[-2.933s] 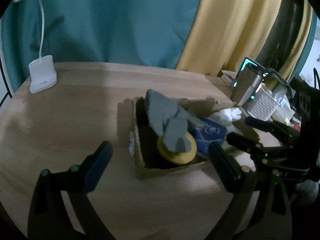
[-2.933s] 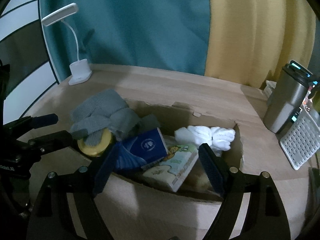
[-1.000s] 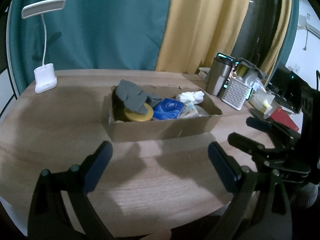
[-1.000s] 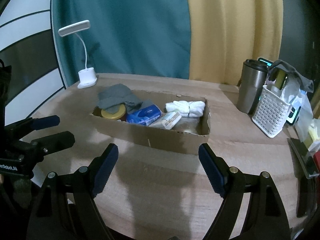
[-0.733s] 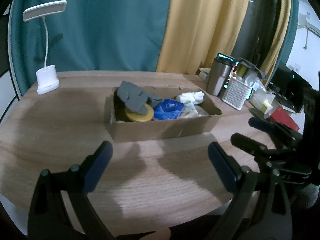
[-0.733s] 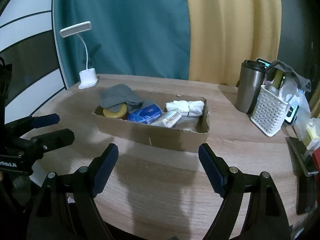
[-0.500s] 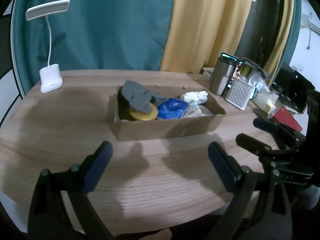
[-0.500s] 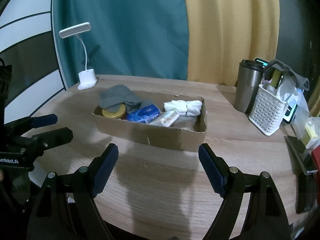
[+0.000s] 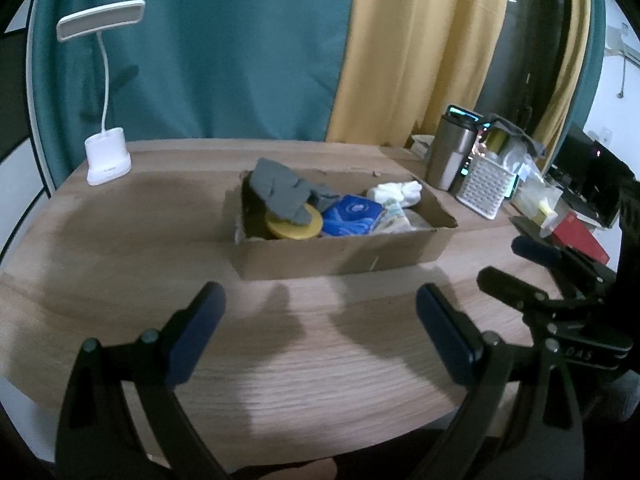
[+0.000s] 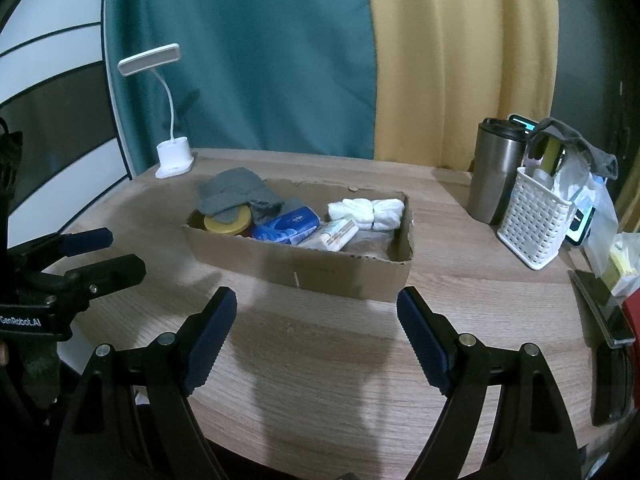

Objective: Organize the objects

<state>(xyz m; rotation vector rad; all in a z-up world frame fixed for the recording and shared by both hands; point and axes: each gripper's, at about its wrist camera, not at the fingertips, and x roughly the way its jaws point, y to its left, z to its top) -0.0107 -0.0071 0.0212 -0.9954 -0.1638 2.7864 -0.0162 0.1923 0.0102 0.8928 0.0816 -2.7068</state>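
Hovering low in frame: left tongs [image 9: 320, 332] and right tongs [image 10: 316, 332], both agape, empty; filled cardboard box [image 10: 320, 268] mid-counter [image 10: 320, 360].

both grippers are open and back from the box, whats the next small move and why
Probably none beyond resting: the cardboard box already holds the grey cloth, yellow lid, blue pack and white bundle, and both the left gripper and right gripper are open, empty, short of it.
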